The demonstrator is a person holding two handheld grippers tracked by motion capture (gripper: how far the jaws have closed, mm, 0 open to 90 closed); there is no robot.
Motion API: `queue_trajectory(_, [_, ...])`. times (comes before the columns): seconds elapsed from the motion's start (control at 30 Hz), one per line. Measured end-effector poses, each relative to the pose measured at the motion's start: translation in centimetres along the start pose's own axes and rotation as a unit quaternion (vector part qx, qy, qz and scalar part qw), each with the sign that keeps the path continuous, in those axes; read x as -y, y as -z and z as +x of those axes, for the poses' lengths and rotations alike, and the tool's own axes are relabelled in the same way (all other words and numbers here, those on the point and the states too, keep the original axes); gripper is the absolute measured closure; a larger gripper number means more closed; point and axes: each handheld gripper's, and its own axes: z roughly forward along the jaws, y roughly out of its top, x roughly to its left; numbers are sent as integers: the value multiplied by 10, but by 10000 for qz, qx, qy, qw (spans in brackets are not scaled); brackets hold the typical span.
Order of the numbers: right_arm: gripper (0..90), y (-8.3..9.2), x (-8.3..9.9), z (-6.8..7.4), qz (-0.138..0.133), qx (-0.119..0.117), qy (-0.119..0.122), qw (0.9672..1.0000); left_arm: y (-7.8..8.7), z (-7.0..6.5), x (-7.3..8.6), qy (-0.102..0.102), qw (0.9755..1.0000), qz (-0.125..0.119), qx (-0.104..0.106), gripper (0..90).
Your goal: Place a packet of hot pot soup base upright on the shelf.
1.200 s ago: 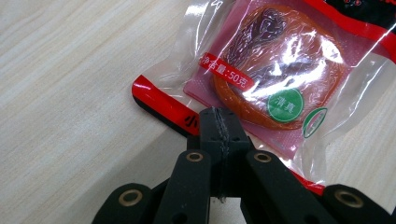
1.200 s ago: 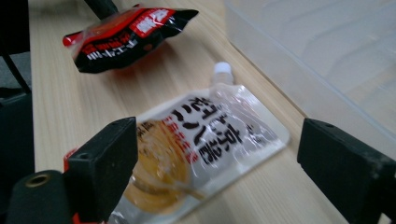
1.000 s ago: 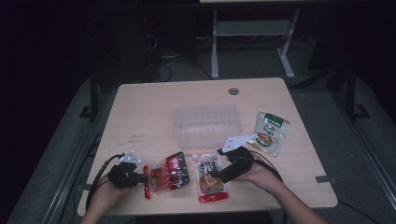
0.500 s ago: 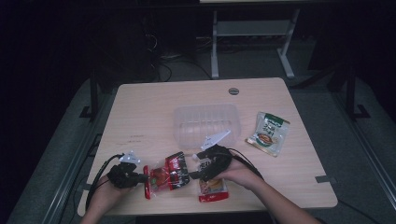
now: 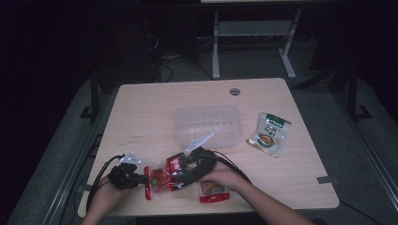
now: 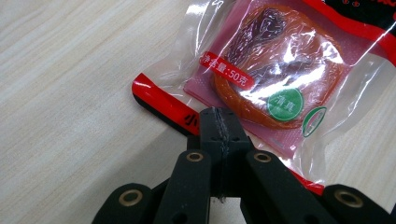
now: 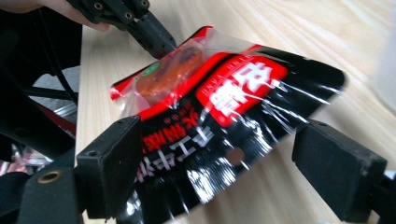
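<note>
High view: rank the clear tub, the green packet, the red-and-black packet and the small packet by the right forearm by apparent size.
1. clear tub
2. red-and-black packet, partly covered
3. green packet, close to it, order unsure
4. small packet, partly hidden

Lay on the tabletop (image 5: 141, 108): snack packet (image 5: 162, 176) at the near edge, between left tongs (image 5: 141, 178) and right tongs (image 5: 180, 171); second packet (image 5: 213, 191) just right; tub (image 5: 207, 123) behind; third packet (image 5: 270, 133) right of it.

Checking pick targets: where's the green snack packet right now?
In the high view, the green snack packet lies flat on the table's right side, just right of the clear plastic tub.
</note>
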Motion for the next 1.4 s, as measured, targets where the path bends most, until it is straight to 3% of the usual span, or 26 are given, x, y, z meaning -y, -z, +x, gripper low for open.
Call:
queue_trajectory(0.23, [259, -7, -3, 7, -134, -110, 10, 9998, -1, -2, -1, -25, 10000, 6, -63, 899])
queue_trajectory(0.33, [393, -11, -6, 13, -187, -125, 160, 9996, -1, -4, -1, -4, 10000, -10, -82, 899])
queue_trajectory(0.4, [417, -12, -6, 15, -201, -135, 188, 9995, -1, -3, -1, -29, 10000, -7, -89, 899])
queue_trajectory(0.43, [495, -12, -8, 16, -210, -92, 259, 9994, -1, -3, -1, -17, 10000, -11, -88, 898])
queue_trajectory(0.77, [843, -13, -9, 13, -81, -3, 591, 9982, -1, -2, -2, -39, 10000, -8, -58, 899])
queue_trajectory(1.07, [895, -8, -11, 12, -231, -295, 590, 9976, -2, -3, -3, -170, 9998, 2, -133, 898])
queue_trajectory(1.4, [898, 6, -13, 16, -472, -664, 606, 9948, -2, -6, -8, -201, 9995, -219, 40, 898])
